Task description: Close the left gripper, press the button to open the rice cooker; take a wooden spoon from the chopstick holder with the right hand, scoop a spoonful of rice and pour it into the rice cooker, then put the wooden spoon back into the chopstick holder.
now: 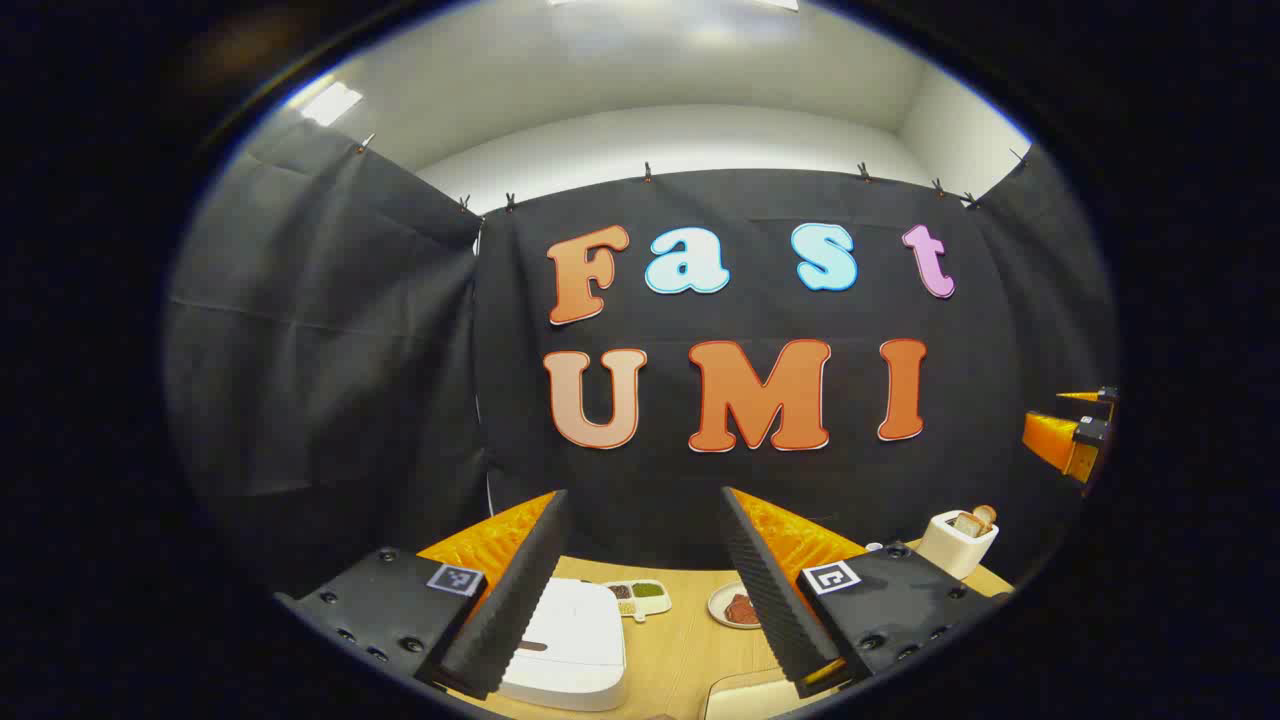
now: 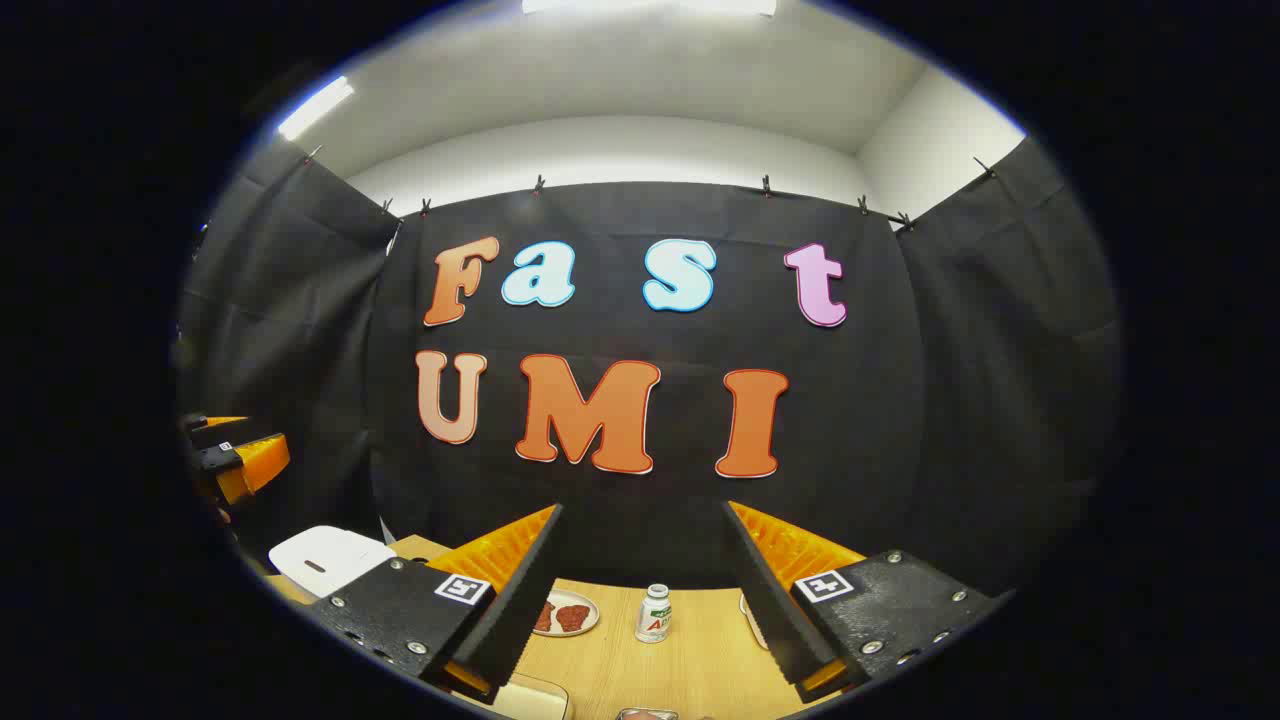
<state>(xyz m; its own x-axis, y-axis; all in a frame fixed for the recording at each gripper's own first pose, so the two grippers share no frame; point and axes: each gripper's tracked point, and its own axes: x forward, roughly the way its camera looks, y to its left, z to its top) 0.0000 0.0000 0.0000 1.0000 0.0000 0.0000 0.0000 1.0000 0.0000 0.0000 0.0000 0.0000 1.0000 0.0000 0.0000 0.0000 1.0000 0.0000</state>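
The right hand-held gripper (image 2: 640,600) hangs over the wooden table (image 2: 690,670), jaws wide apart. Between them stand a small white bottle (image 2: 654,613) and a plate (image 2: 566,612); the white rice cooker (image 2: 330,558) sits far left, lid down.

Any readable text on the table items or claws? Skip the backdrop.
None readable.
Small white bottle: red label print, too blurred to read.
Left claw and right claw: square black-and-white marker tags, patterns, no words.
Rice cooker: no marking legible.
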